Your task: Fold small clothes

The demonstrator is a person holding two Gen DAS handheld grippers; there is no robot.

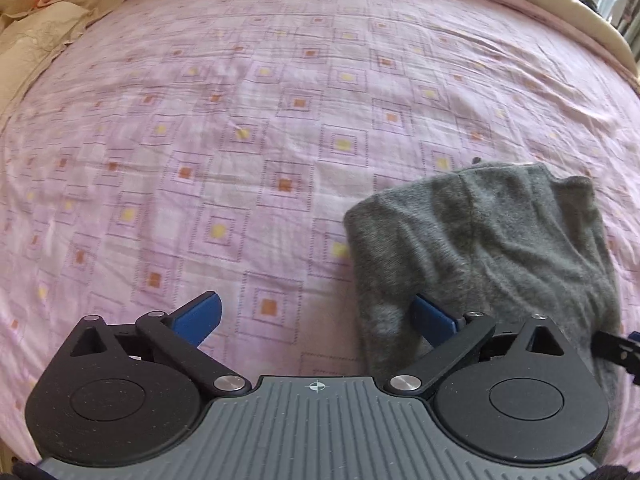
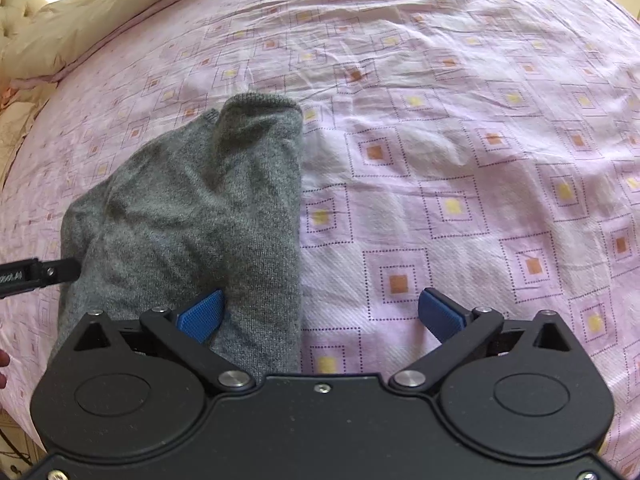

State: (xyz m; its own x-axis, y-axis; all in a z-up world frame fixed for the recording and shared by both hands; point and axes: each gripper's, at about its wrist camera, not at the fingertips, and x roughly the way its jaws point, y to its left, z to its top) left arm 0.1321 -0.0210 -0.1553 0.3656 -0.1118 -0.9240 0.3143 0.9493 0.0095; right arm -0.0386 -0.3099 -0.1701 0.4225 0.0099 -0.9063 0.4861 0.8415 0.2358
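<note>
A small grey knitted garment (image 1: 480,240) lies folded over on the pink patterned bedsheet (image 1: 240,120). In the left wrist view it fills the lower right; my left gripper (image 1: 316,316) is open, its right blue pad (image 1: 434,316) resting against the cloth's near left edge. In the right wrist view the same grey garment (image 2: 192,208) lies left of centre. My right gripper (image 2: 322,314) is open too, its left blue pad (image 2: 202,314) over the garment's near right edge, the right pad above bare sheet. Each gripper's black tip shows at the other view's edge.
The pink bedsheet (image 2: 460,180) stretches wide to the far side and right. A beige quilt or pillows (image 1: 36,36) lie bunched at the far left, and a beige bed border (image 1: 580,4) runs along the far right edge. Fingertips of a hand (image 2: 3,368) show at the left edge.
</note>
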